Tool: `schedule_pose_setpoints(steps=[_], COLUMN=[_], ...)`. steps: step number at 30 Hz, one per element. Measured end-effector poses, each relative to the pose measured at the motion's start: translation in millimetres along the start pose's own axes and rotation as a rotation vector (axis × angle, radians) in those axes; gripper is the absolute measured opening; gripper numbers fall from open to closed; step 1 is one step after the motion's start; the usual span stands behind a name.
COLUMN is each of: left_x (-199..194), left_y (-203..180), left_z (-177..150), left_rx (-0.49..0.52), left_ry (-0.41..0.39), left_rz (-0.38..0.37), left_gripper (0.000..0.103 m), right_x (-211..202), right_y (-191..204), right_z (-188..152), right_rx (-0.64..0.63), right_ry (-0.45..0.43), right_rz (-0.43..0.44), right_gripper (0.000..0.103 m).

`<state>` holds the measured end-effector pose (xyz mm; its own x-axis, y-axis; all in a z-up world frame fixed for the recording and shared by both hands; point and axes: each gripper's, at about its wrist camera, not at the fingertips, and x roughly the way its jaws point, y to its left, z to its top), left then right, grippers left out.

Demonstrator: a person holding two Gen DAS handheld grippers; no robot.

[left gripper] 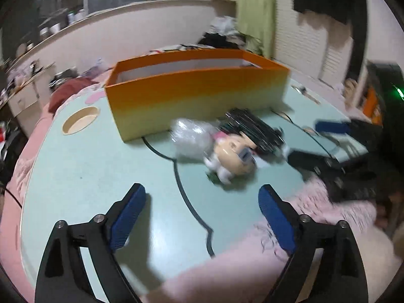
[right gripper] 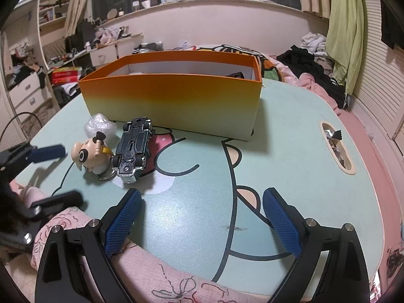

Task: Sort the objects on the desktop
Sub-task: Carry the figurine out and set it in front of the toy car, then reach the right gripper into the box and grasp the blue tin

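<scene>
On the mint-green table (right gripper: 290, 131) an orange box (right gripper: 171, 101) (left gripper: 197, 93) stands open-topped at the back. In front of its left end lie a crumpled clear plastic wad (right gripper: 98, 126) (left gripper: 190, 137), a pig figurine on a key ring (right gripper: 91, 155) (left gripper: 236, 160) and a black toy car (right gripper: 133, 149) (left gripper: 252, 128) on its roof. My left gripper (left gripper: 202, 192) (right gripper: 58, 176) is open and empty, with the pig just beyond its right finger. My right gripper (right gripper: 202, 194) (left gripper: 304, 140) is open over bare table, right of the car.
A slot (right gripper: 335, 149) in the table's right side holds foil wrappers. A round hole (left gripper: 80, 120) sits near the box's left end. A pink blanket (right gripper: 151, 277) borders the near edge. Clothes (right gripper: 310, 58) pile up behind the table.
</scene>
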<state>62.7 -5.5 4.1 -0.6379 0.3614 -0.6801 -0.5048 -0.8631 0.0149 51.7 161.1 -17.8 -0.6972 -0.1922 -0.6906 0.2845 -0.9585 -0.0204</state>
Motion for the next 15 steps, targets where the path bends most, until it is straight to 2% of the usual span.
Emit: schedule_pose_setpoints(steps=[3,5,9,12,13,14,15], left_x=[-0.3,0.4,0.3,1.5,1.3,1.9,2.0], left_y=[-5.0,-2.9,0.2,0.6,1.4,1.4,1.9], left_z=[-4.0,-3.0,-4.2,-2.8,-2.8,-2.7,-2.2], left_rx=[0.042,0.03,0.005,0.006,0.007,0.007,0.008], left_ry=[-0.024,-0.028,-0.039,-0.039,-0.038,-0.038,-0.038], left_rz=[-0.002,-0.002,0.015,0.012,0.012,0.013,0.011], left_gripper=[0.094,0.094,0.097,0.097,0.097,0.097,0.097], right_x=[-0.7,-5.5,-31.6,-45.5,-40.0,-31.3,-13.7], right_y=[-0.9,-2.5,-8.5,-8.5,-7.9,-6.2,-2.7], right_z=[0.1,-0.1,18.0,70.3,90.5,107.0,129.8], right_rx=[0.003,0.013,0.03,0.062,0.077,0.09,0.114], right_ry=[0.0,-0.017,-0.113,-0.16,-0.132,-0.095,-0.022], right_rz=[0.0,0.017,0.061,0.117,0.153,0.191,0.246], right_gripper=[0.097,0.097,0.094,0.092,0.086,0.075,0.07])
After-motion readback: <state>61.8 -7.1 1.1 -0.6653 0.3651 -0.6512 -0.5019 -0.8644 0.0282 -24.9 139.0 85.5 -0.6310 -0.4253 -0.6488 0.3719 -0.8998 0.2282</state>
